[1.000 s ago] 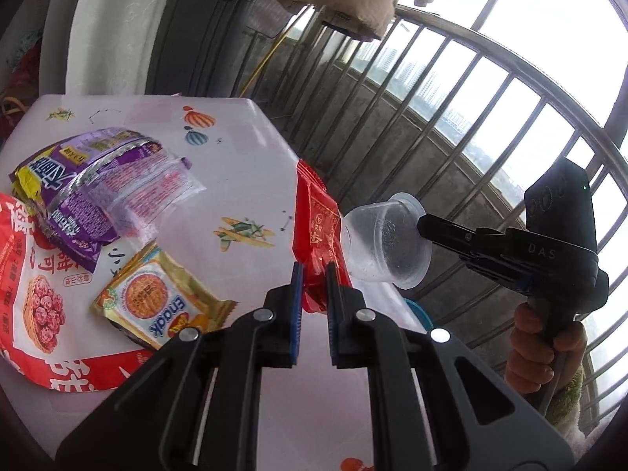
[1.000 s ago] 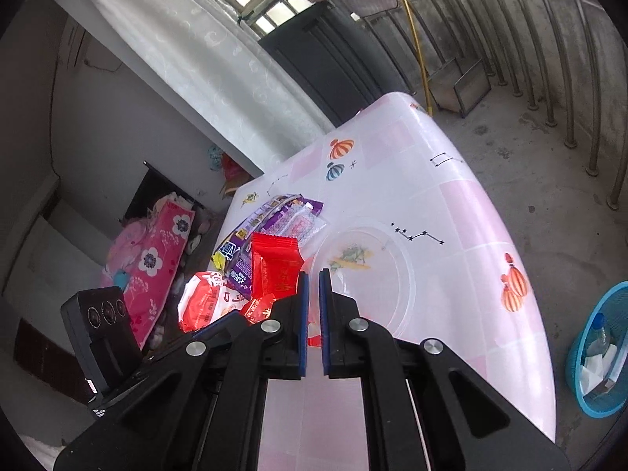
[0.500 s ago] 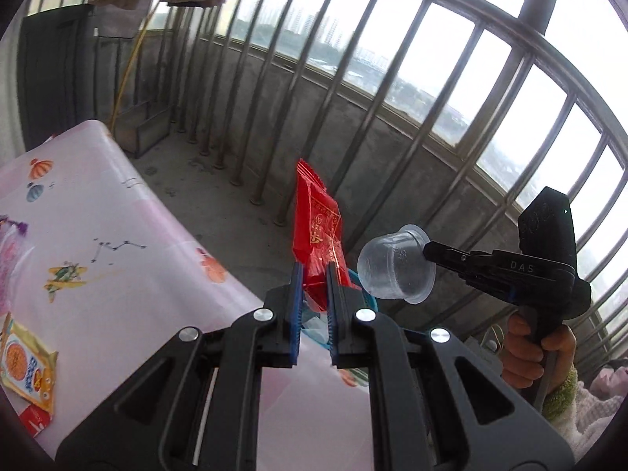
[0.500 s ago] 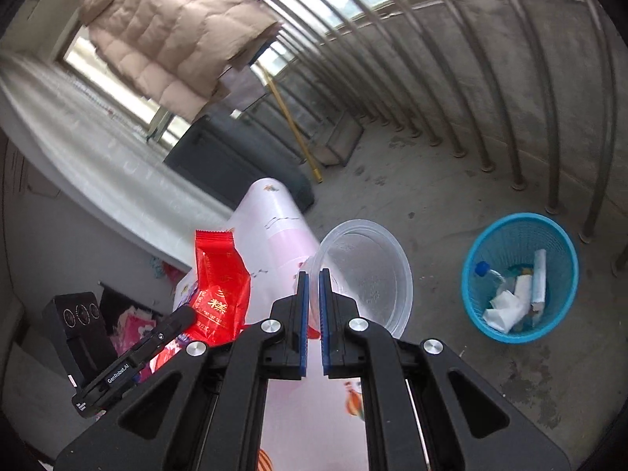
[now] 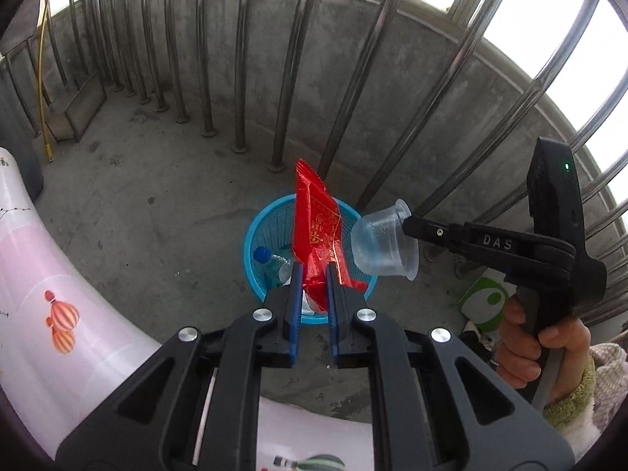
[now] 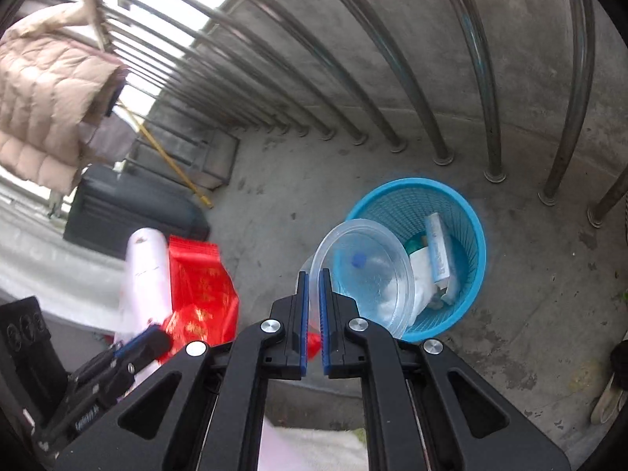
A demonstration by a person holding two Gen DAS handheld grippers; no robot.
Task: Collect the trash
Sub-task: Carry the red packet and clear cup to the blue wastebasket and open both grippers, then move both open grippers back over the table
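My left gripper (image 5: 313, 271) is shut on a red snack wrapper (image 5: 316, 227) and holds it upright above the blue mesh waste basket (image 5: 251, 251). My right gripper (image 6: 313, 278) is shut on the rim of a clear plastic cup (image 6: 369, 274), held over the basket (image 6: 471, 251). In the left wrist view the cup (image 5: 382, 245) hangs right of the wrapper, over the basket's right rim. The basket holds a bottle (image 5: 271, 263), white paper and a small box (image 6: 437, 251). The wrapper also shows in the right wrist view (image 6: 200, 286).
The pink table (image 5: 47, 306) with balloon prints curves along the lower left. Metal railing bars (image 5: 282, 59) and a concrete wall stand behind the basket. A yellow-handled dustpan (image 5: 74, 106) is at the far left. A green and white bag (image 5: 486, 302) lies on the floor.
Both grippers swung away from the table and down over the blue basket, carrying the wrapper and the cup. The snack packets on the table have left view.
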